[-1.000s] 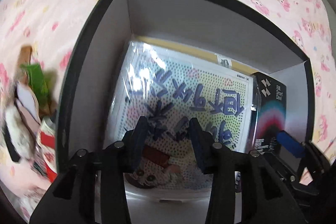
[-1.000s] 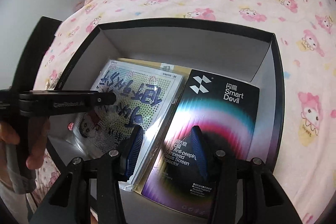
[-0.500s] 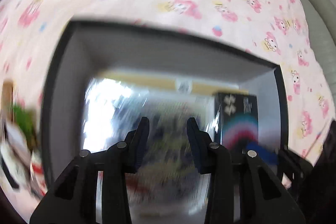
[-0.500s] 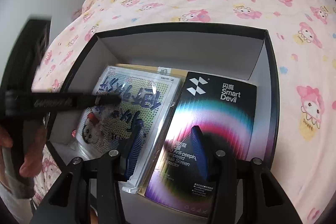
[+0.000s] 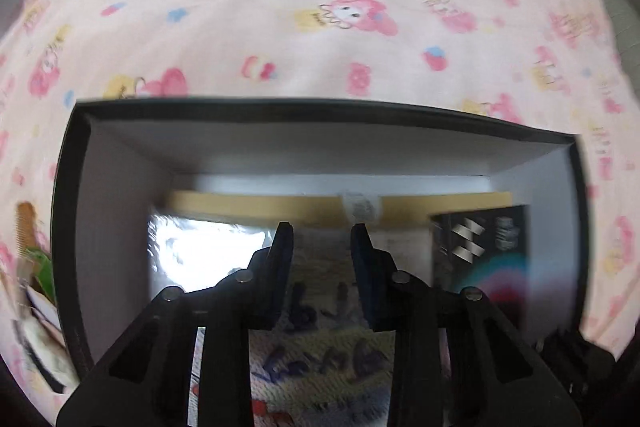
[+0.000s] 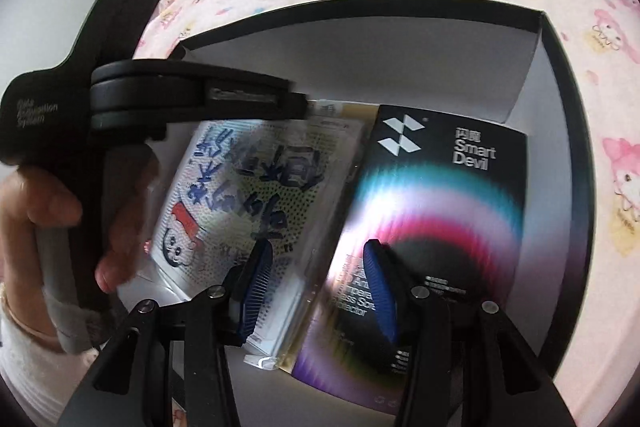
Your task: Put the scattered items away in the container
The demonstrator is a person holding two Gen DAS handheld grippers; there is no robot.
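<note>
A black-rimmed box [image 5: 320,105] with white inner walls sits on the pink cartoon-print sheet. Flat inside lie a plastic-wrapped dotted packet with blue writing [image 5: 320,351] [image 6: 260,187] and a black Smart Devil carton [image 5: 480,251] [image 6: 444,195], over a tan card [image 5: 240,205]. My left gripper [image 5: 320,251] hangs above the packet, its jaws closing with nothing between them. In the right wrist view, my left gripper [image 6: 292,105] reaches in from the left, held by a hand [image 6: 40,211]. My right gripper [image 6: 318,275] is open over the seam between packet and carton, holding nothing.
Loose items lie on the sheet left of the box: a tan comb-like piece [image 5: 26,227], something green [image 5: 42,271] and blurred packets [image 5: 40,327]. The bedsheet [image 5: 320,7] stretches beyond the box's far wall. The box's right wall [image 6: 560,147] stands close beside the carton.
The left gripper swung toward the box's far wall and its jaws narrowed. In the right wrist view it now reaches farther across the box. The right gripper stayed over the carton.
</note>
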